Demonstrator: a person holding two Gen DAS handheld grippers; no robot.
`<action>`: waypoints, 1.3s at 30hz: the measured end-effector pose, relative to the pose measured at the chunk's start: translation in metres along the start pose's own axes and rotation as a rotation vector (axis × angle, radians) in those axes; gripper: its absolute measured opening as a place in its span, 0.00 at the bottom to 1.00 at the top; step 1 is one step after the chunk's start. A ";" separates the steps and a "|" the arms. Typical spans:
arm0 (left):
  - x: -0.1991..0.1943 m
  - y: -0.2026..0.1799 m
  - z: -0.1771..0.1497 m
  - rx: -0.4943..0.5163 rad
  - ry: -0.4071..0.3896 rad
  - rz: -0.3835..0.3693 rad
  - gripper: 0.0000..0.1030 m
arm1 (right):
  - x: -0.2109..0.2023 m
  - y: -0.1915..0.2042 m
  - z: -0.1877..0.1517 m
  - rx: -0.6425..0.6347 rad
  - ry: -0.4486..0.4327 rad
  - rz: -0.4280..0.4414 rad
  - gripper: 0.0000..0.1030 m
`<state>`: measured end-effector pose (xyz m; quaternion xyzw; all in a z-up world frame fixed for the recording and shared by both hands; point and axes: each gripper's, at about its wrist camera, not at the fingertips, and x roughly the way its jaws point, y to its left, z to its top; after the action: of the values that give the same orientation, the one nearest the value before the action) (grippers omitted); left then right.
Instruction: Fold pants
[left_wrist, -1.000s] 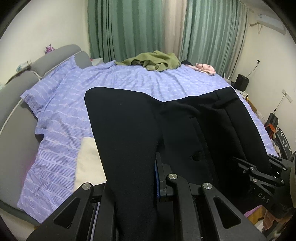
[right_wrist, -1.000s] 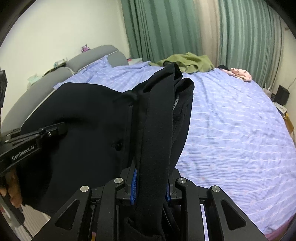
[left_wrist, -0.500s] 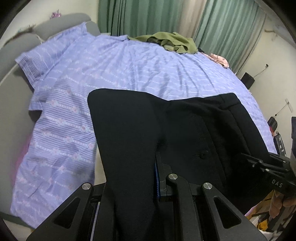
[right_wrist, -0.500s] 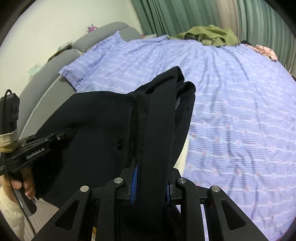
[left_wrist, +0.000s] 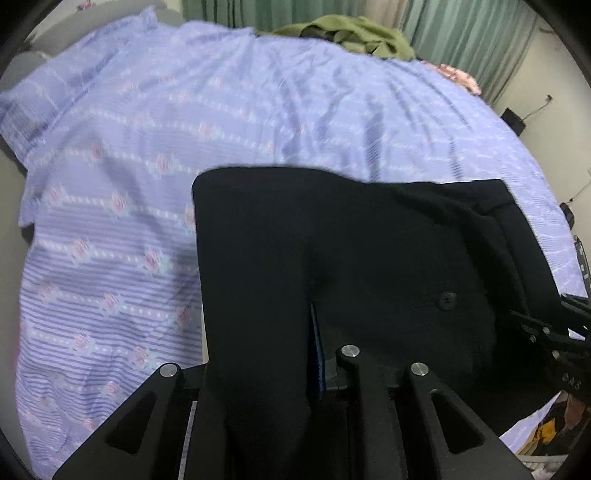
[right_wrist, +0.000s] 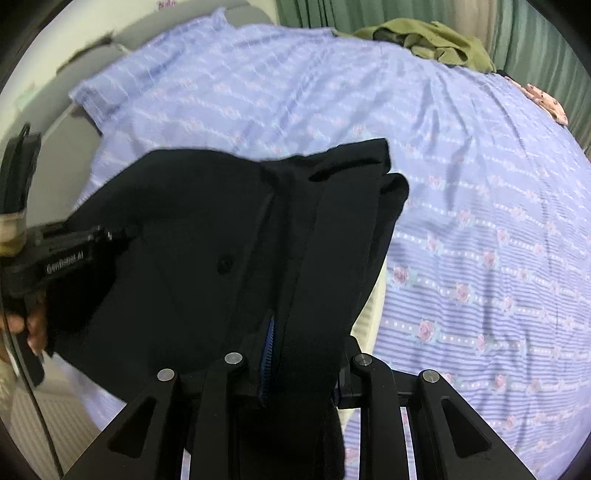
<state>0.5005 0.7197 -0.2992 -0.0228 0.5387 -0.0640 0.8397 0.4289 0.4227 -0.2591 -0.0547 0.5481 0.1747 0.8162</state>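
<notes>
The black pants (left_wrist: 351, 251) hang stretched between my two grippers above the bed. My left gripper (left_wrist: 291, 369) is shut on one end of the waist; the cloth drapes over its fingers. My right gripper (right_wrist: 295, 365) is shut on the other end, with folded waistband layers (right_wrist: 351, 221) rising from its jaws. A black button (left_wrist: 446, 301) shows on the pants; it also shows in the right wrist view (right_wrist: 224, 265). The right gripper appears at the left view's right edge (left_wrist: 550, 332), the left gripper at the right view's left edge (right_wrist: 66, 254).
The bed (left_wrist: 258, 110) with a lilac flowered sheet lies under and beyond the pants. A green garment (left_wrist: 354, 35) and a pink one (left_wrist: 460, 75) lie at its far side by green curtains. A grey headboard (right_wrist: 55, 122) runs along the left.
Both grippers have tilted down and moved forward over the bed with the pants. The sheet now fills most of both views; the curtains have slid to the top edge.
</notes>
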 end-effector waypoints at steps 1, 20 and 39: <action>0.004 0.003 -0.002 -0.014 0.009 -0.002 0.22 | 0.004 0.001 -0.001 -0.004 0.010 -0.007 0.24; -0.159 -0.100 -0.072 0.011 -0.188 0.303 0.81 | -0.151 -0.058 -0.069 0.015 -0.174 -0.300 0.74; -0.343 -0.378 -0.172 0.029 -0.455 0.181 1.00 | -0.394 -0.167 -0.227 0.016 -0.408 -0.212 0.84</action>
<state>0.1716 0.3960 -0.0212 0.0237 0.3345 0.0104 0.9420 0.1545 0.1147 -0.0051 -0.0692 0.3642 0.0911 0.9243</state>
